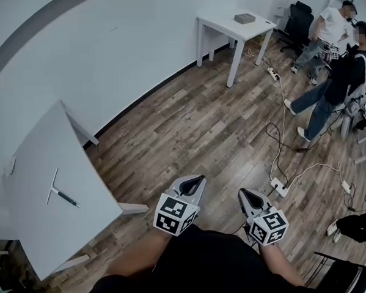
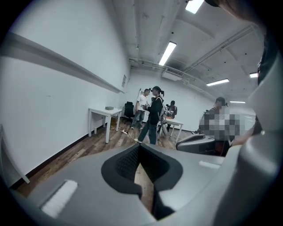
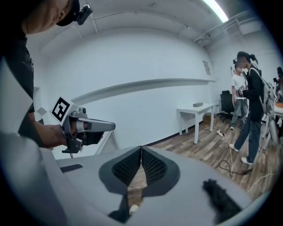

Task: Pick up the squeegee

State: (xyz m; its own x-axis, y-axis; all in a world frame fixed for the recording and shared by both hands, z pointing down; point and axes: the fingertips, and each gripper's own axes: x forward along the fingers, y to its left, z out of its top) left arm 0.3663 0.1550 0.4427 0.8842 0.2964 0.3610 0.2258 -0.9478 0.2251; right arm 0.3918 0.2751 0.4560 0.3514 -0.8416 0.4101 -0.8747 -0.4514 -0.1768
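The squeegee (image 1: 58, 191), a pale T-shaped bar with a dark handle, lies flat on the white table (image 1: 47, 236) at the left of the head view. Both grippers hang over the wooden floor, well to the right of that table. My left gripper (image 1: 196, 182) is shut with nothing in it; in its own view the jaws (image 2: 139, 146) meet at the tip. My right gripper (image 1: 246, 196) is likewise shut and empty, its jaws (image 3: 141, 149) touching. The right gripper view also catches the left gripper (image 3: 86, 126), held in a hand. Neither gripper view shows the squeegee.
A second white table (image 1: 235, 25) with a small dark box (image 1: 245, 17) stands by the far wall. People (image 1: 332, 74) stand and sit at the right near an office chair (image 1: 299, 20). Cables and power strips (image 1: 279, 187) trail over the floor.
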